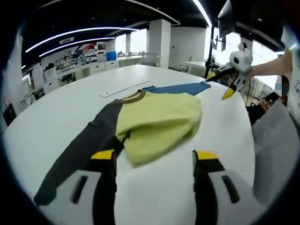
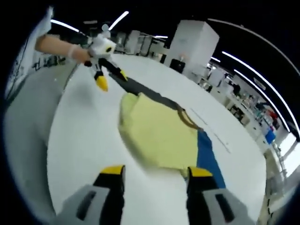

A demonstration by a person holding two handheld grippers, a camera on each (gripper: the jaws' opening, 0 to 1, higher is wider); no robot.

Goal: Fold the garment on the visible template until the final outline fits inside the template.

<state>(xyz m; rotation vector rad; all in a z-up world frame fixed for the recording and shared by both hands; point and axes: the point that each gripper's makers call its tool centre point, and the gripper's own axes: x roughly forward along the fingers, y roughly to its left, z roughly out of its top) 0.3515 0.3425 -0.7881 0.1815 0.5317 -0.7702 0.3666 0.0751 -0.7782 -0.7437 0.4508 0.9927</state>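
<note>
Both views look down from opposite ends, near above the garment (image 1: 154, 122) (image 2: 157, 133) on the shared white table (image 1: 225, 140) (image 2: 84, 140)

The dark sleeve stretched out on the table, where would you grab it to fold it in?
Probably at the cuff end of the dark sleeve, coming down from above with the left gripper, whose open fingers hover nearest it. The sleeve lies flat and straight, away from the yellow-green body, so its far tip gives the most control for swinging it over.
</note>
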